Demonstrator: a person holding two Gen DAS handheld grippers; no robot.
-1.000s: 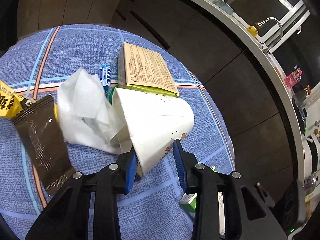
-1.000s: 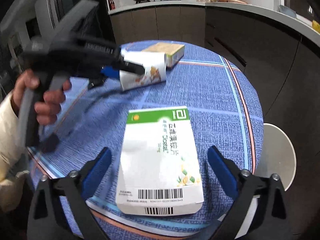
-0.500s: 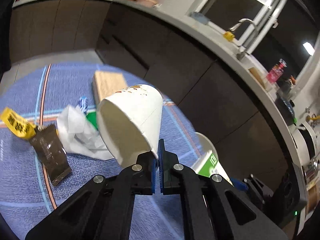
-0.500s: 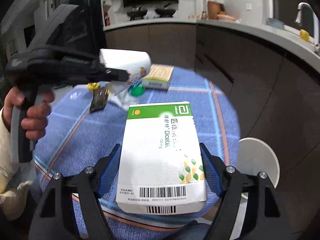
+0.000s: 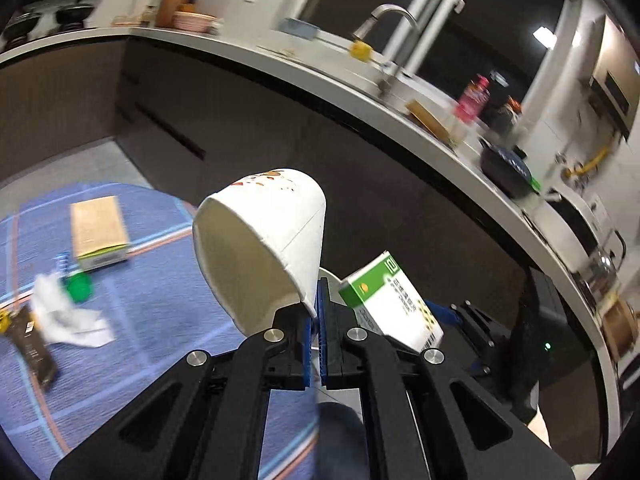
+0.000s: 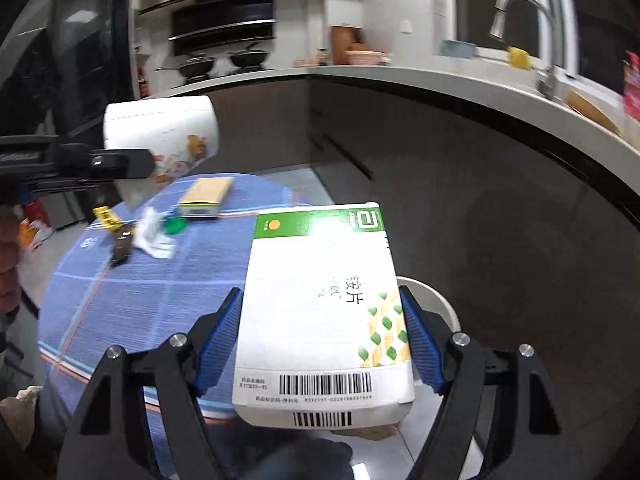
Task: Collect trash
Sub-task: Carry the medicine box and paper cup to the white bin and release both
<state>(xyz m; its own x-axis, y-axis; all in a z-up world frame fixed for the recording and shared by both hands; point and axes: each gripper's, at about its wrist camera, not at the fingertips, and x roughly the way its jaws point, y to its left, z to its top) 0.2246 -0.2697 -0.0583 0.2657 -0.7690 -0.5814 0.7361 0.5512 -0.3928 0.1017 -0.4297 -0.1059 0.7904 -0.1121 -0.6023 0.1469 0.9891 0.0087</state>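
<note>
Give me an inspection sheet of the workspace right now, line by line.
Surface: round table with blue plaid cloth.
Job's things: paper cup lifted off the table, pinched at its rim; green-and-white box lifted, clamped by its sides.
Clutter: tan box, crumpled tissue, green cap, brown wrapper, yellow wrapper on the table.
Grippers: left gripper shut on the cup; right gripper shut on the box.
Cables: nothing seen.
Surroundings: kitchen counter, faucet, white round object on the floor.
</note>
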